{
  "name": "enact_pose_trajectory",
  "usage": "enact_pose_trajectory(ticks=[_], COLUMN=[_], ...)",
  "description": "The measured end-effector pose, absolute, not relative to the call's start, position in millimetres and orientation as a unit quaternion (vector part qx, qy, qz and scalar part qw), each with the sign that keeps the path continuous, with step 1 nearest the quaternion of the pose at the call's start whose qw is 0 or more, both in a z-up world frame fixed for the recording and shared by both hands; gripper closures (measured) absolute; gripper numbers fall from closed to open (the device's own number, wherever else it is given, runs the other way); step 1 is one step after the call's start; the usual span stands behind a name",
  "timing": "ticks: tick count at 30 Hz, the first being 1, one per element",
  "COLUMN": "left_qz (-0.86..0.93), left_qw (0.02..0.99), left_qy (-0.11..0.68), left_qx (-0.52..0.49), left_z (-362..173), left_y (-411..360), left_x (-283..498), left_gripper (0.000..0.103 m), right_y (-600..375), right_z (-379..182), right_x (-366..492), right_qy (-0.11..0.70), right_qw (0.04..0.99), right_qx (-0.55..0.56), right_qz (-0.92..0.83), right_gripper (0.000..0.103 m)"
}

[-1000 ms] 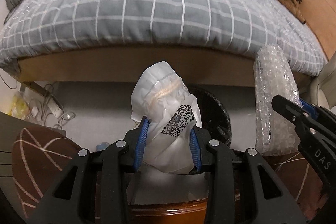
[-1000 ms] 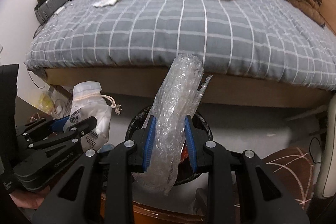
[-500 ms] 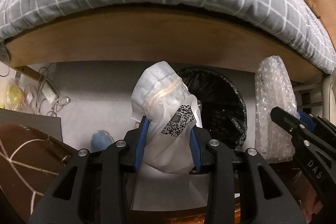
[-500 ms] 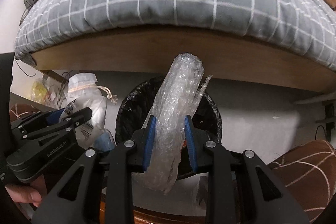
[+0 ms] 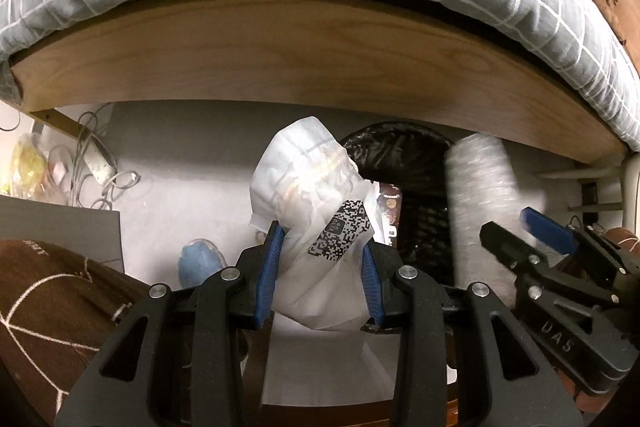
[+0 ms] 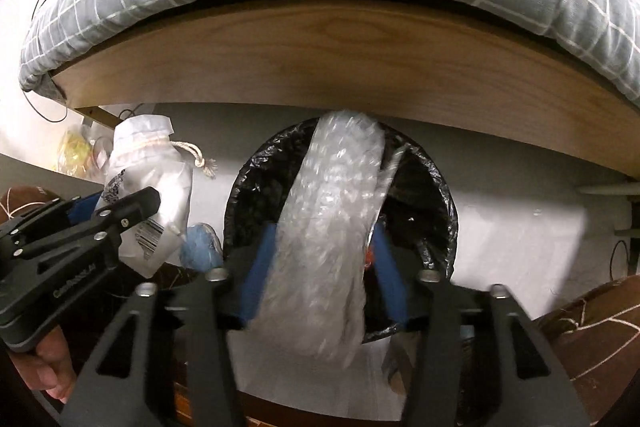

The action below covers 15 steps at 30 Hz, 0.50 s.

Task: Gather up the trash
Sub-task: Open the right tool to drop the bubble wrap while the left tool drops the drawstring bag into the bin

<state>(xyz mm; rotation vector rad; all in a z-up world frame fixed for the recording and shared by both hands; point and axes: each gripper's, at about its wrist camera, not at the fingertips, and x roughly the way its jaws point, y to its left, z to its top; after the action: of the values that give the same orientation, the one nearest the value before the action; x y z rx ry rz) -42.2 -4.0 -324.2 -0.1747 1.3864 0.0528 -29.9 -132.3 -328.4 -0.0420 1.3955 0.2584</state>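
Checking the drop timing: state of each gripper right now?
Left gripper: closed on the white drawstring bag.
Right gripper: jaws opening, bubble wrap between them, over the black-lined bin.

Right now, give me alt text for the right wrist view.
The right gripper jaws are opening around a clear roll of bubble wrap over a black-lined round trash bin beside a wooden bed frame. At left, the left gripper holds a white drawstring pouch.
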Motion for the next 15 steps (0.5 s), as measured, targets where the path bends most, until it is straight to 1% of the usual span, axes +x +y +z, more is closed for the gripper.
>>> enact_pose_trajectory(ticks=[2, 6, 9, 15], left_qz=[0.022, 0.016, 0.005, -0.023], left_qw=[0.765, 0.764, 0.760, 0.758], left_qy=[0.639, 0.641, 0.645, 0.648], left_qx=[-0.078, -0.073, -0.075, -0.069], left_z=[-322.0, -322.1, -322.6, -325.1], left_y=[-8.6, -14.8, -25.3, -54.1], left_x=[-41.6, -38.4, -35.0, -25.6], left_gripper=[0.067, 0.067, 0.067, 0.067], right_y=[-135.9, -148.7, -164.2, -195.9], right_z=[-328.1, -327.2, -317.9, -306.5], right_x=[-29.6, -29.1, -28.8, -28.7], right_qy=[0.637, 0.634, 0.621, 0.613], right_qw=[0.762, 0.767, 0.779, 0.787], right_qx=[-0.022, -0.021, -0.024, -0.020], right_qz=[0.114, 0.093, 0.081, 0.063], right_gripper=[0.033, 0.016, 0.008, 0.007])
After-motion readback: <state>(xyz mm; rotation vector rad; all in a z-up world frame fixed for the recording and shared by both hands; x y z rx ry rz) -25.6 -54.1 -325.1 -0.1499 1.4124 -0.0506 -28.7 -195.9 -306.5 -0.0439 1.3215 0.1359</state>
